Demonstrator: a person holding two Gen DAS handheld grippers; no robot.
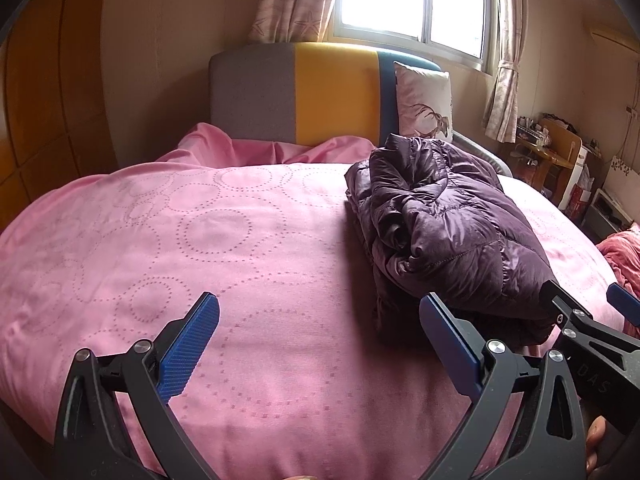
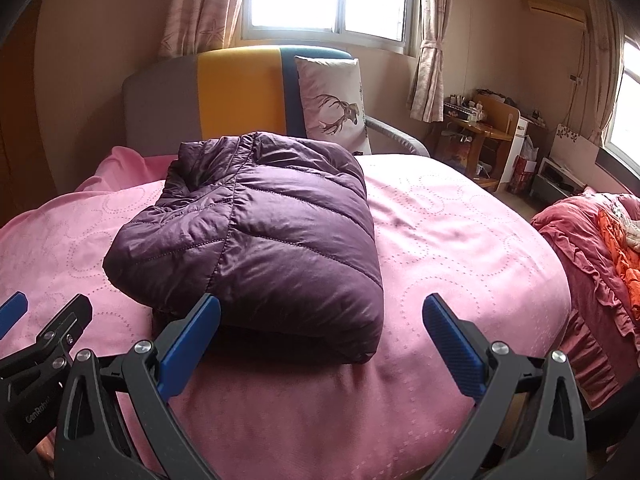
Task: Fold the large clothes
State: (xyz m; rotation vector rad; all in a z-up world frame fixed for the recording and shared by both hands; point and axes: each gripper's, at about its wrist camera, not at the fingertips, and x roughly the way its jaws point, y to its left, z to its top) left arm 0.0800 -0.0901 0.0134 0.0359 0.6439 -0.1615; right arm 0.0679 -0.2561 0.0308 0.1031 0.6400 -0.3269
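A purple quilted down jacket [image 2: 264,232] lies folded into a thick bundle on the pink bedspread [image 2: 460,240]. The same jacket [image 1: 448,224] appears at the right in the left wrist view. My left gripper [image 1: 320,320] is open above the bare bedspread [image 1: 180,232], just left of the jacket's near edge. My right gripper [image 2: 320,320] is open too, hovering at the jacket's near edge, with nothing between its fingers. Each gripper shows at the other view's edge: the right gripper [image 1: 588,308] and the left gripper [image 2: 48,312].
A headboard [image 2: 236,92] in grey, yellow and blue stands at the far end, with a deer-print pillow [image 2: 334,100] against it. A red and orange pile of bedding [image 2: 600,240] lies at the right. A cluttered wooden desk [image 2: 484,132] stands by the window wall.
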